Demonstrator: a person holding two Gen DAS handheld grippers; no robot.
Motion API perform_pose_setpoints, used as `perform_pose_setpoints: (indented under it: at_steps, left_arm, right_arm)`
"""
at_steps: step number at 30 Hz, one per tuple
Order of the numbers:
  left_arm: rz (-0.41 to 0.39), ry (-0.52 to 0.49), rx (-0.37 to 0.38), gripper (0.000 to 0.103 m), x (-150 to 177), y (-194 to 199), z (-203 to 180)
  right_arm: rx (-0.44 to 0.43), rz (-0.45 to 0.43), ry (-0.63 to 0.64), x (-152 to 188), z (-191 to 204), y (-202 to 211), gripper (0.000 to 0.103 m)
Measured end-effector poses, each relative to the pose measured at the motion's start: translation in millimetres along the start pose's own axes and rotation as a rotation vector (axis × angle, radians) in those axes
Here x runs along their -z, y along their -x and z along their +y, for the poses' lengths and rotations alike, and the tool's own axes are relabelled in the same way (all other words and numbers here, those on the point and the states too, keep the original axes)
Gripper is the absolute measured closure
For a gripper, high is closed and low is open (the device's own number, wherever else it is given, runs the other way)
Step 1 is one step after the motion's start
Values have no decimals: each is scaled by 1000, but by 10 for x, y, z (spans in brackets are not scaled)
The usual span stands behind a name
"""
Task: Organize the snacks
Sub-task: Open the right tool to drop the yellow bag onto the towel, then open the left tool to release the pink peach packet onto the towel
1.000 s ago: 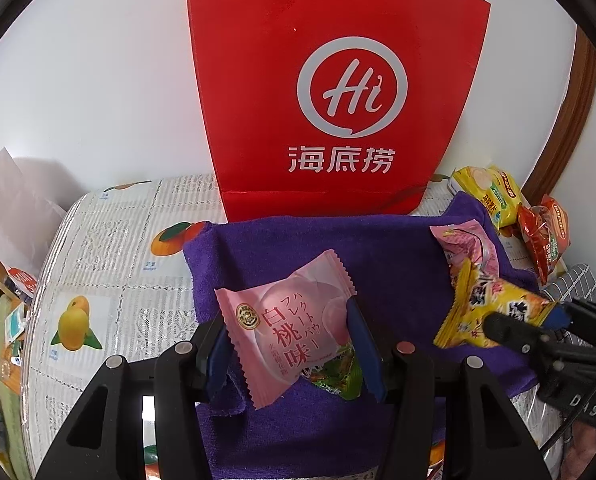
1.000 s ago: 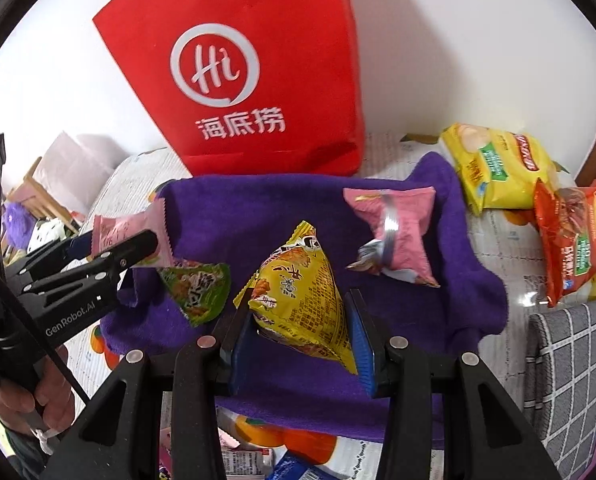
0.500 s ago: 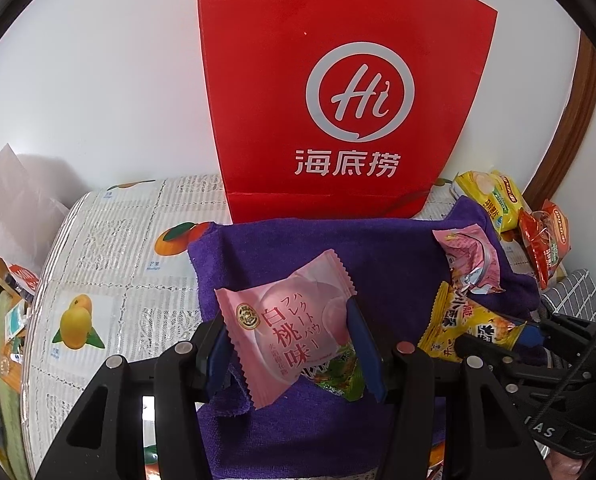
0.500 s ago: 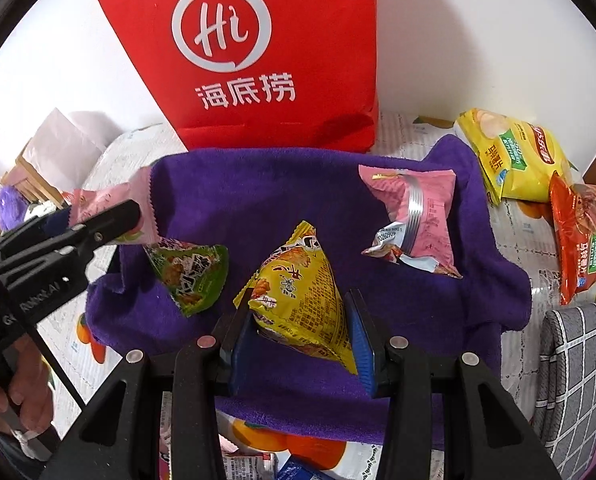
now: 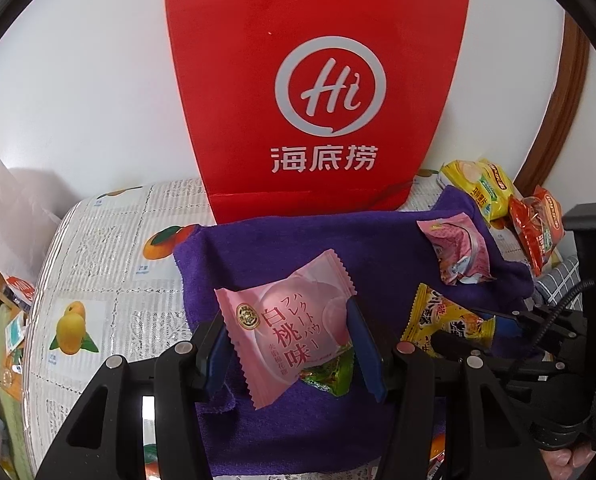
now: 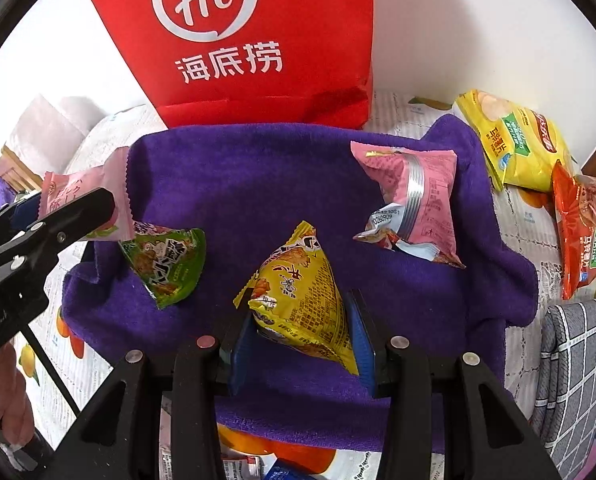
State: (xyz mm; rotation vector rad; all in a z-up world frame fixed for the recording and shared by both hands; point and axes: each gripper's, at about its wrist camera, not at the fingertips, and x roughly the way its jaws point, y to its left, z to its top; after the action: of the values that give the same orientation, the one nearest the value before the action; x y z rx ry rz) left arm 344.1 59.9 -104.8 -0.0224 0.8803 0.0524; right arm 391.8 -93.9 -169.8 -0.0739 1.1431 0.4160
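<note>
My left gripper (image 5: 294, 344) is shut on a pink peach-flavour snack packet (image 5: 286, 320), held above the purple towel (image 5: 377, 248). A green triangular snack (image 6: 166, 264) lies on the towel just under that packet. My right gripper (image 6: 301, 340) is shut on a yellow triangular snack (image 6: 301, 296), low over the towel (image 6: 250, 184). In the left wrist view the yellow snack (image 5: 445, 320) shows at the right with the right gripper behind it. A second pink packet (image 6: 413, 204), crumpled, lies at the towel's far right.
A red paper bag (image 5: 317, 92) stands upright behind the towel against the white wall. A yellow chip bag (image 6: 513, 140) and an orange chip bag (image 6: 589, 228) lie right of the towel. A grey checked cushion (image 6: 577, 364) sits at the near right. A fruit-print tablecloth (image 5: 98, 264) covers the table.
My right gripper has sunk toward the towel with the yellow snack still in it. The left gripper and its pink packet have stayed put.
</note>
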Motion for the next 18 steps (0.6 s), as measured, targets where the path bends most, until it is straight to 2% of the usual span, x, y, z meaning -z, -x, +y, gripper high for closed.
perform_pose_setpoints:
  at_steps: [2, 5, 9, 14, 18]
  left_arm:
    - [3, -4, 1, 51, 5, -9, -14]
    - [9, -10, 0, 51, 15, -20, -25]
    - [11, -14, 6, 51, 15, -21, -29]
    - [24, -33, 47, 51, 25, -23, -81]
    - [43, -63, 49, 51, 54, -65, -159]
  right_arm:
    - [3, 4, 0, -4, -9, -16, 57]
    - [13, 1, -2, -9, -26, -24, 47]
    - [10, -8, -11, -17, -59, 47, 47]
    - [24, -78, -24, -43, -97, 293, 44]
    - [49, -135, -27, -53, -117, 477, 42]
